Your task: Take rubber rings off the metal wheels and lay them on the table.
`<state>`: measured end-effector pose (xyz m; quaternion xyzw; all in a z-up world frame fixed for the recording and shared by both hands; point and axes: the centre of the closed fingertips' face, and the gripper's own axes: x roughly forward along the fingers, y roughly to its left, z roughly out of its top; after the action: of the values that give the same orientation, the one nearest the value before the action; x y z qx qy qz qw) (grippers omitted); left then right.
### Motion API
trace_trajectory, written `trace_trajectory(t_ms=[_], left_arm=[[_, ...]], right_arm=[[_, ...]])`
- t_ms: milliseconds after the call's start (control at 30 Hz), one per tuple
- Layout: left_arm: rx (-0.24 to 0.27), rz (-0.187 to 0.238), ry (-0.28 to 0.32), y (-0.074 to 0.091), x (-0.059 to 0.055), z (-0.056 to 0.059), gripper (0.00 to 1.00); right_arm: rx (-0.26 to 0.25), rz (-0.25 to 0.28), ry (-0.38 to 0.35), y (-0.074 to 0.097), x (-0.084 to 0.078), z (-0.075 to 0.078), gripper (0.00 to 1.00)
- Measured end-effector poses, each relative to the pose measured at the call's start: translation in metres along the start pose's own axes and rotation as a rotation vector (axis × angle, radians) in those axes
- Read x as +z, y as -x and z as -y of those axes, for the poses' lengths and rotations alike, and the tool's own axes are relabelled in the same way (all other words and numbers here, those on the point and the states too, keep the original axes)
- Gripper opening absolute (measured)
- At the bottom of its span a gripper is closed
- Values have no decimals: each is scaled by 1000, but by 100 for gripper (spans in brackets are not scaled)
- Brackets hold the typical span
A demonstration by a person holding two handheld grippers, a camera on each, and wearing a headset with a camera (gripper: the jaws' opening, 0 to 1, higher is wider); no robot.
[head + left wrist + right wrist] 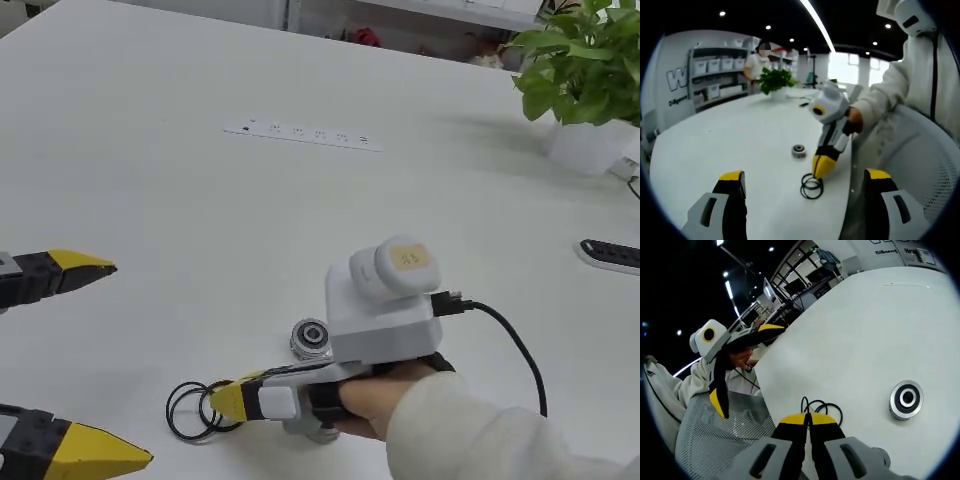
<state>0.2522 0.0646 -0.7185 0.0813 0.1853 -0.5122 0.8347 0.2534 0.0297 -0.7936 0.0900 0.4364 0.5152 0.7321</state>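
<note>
Since the head view starts at 9 o'clock, left gripper [132, 364]: jaws spread wide apart, nothing between them, yellow tips pointing toward 3 o'clock over the table [200, 220].
Rubber rings [195, 410]: a few thin black ones, overlapping, lying flat on the table around 7 o'clock in the head view. In the left gripper view they sit dead centre, a bit toward 6.
Right gripper [228, 400]: jaws pressed together, tips right on the edge of the rings. Honestly can't tell if a ring is pinched in there or just touched.
Power strip [300, 133]: white, flat on the table up at 12 o'clock, well apart from everything.
Metal wheel [311, 338]: silver with a dark centre, lying flat just beside the right gripper's body, near the rings but not touching them.
Hand [380, 395]: wrapped round the right gripper's grip, white sleeve at 5 o'clock.
Cable [510, 340]: black, plugged into the right gripper's back.
Plant [580, 60]: green, white pot, 2 o'clock corner.
</note>
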Motion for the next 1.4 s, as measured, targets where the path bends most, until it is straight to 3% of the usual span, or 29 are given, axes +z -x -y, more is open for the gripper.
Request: trace_trajectory(t_ms=[533, 1400], left_arm=[[-9, -10, 1, -1, -3, 1, 100], [-18, -25, 2, -3, -6, 2, 100]], right_arm=[[-31, -4, -2, 0, -1, 8, 0], [-24, 15, -48, 2, 1, 9, 0]])
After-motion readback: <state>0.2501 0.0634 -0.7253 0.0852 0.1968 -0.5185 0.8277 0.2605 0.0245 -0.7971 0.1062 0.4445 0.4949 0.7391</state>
